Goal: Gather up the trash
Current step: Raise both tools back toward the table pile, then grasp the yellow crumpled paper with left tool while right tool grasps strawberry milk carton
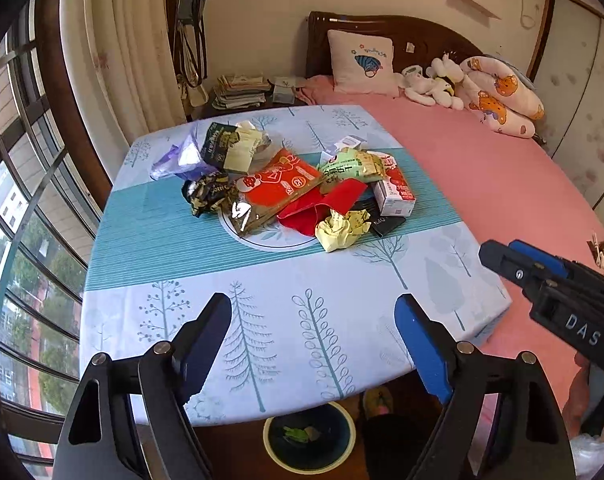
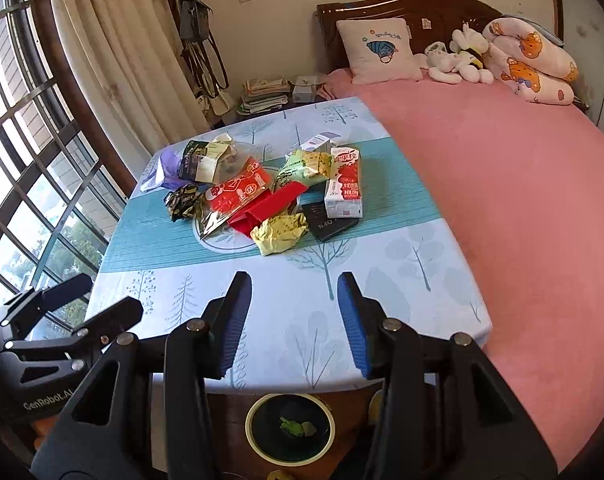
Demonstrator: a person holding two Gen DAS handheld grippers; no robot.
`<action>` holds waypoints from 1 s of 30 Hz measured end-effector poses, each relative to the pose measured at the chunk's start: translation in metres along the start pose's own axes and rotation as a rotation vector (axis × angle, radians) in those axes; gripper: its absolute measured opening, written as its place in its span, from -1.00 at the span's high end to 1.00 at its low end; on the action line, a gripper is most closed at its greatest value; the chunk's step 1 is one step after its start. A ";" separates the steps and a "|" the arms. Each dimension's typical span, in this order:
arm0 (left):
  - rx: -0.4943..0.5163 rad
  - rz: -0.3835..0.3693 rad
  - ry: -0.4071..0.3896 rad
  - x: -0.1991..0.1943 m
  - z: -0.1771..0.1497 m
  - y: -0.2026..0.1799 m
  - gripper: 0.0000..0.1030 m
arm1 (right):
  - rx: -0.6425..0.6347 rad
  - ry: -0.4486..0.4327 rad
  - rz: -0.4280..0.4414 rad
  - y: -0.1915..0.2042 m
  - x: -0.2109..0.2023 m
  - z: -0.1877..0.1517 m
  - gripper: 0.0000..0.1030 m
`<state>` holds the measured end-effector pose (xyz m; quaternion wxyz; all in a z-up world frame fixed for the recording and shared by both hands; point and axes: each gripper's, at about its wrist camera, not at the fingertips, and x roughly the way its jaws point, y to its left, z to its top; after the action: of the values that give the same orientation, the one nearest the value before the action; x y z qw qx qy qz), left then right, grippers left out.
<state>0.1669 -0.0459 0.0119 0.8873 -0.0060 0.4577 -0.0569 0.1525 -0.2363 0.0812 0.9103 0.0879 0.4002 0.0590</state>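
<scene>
Nearest, at 6 o'clock below the table edge, a round dark bin with a pale rim (image 2: 290, 428) is seen on the floor, a few green scraps already lying in it. Above it the left gripper (image 1: 313, 312) is held with its jaws released and wide, nothing between them; the right gripper (image 2: 294, 292) is likewise released at a narrower gap, and empty. Both are poised over the bare near part of the tree-printed blue and white tablecloth (image 2: 401, 280).

The trash lies farther off, at 12 o'clock from both tongs: a crumpled yellow paper wrapper (image 2: 280, 233) forms the near edge of the heap, its long axis running roughly 9 to 3 o'clock. Behind it lie a folded red card (image 2: 270, 205) and a red and white milk carton (image 2: 343, 186). In the right wrist view the wrapper sits almost dead ahead; the right hand is therefore judged slightly better placed.
</scene>
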 end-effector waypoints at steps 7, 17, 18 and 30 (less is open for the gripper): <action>-0.127 0.067 0.122 0.118 0.033 -0.021 -0.49 | -0.017 0.125 0.048 -0.058 0.102 0.061 -0.14; -0.299 0.139 0.210 0.221 0.063 -0.036 -0.49 | -0.139 0.282 0.083 -0.084 0.241 0.110 -0.30; -0.311 0.141 0.219 0.227 0.064 -0.037 -0.49 | -0.145 0.293 0.081 -0.084 0.252 0.112 -0.31; -0.363 0.191 0.228 0.270 0.077 -0.053 -0.49 | -0.094 0.396 0.189 -0.088 0.297 0.124 -0.37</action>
<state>0.3797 -0.1308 -0.1594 0.8156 -0.1155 0.5561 0.1104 0.4472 -0.2833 -0.0687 0.8075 0.0693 0.5578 0.1789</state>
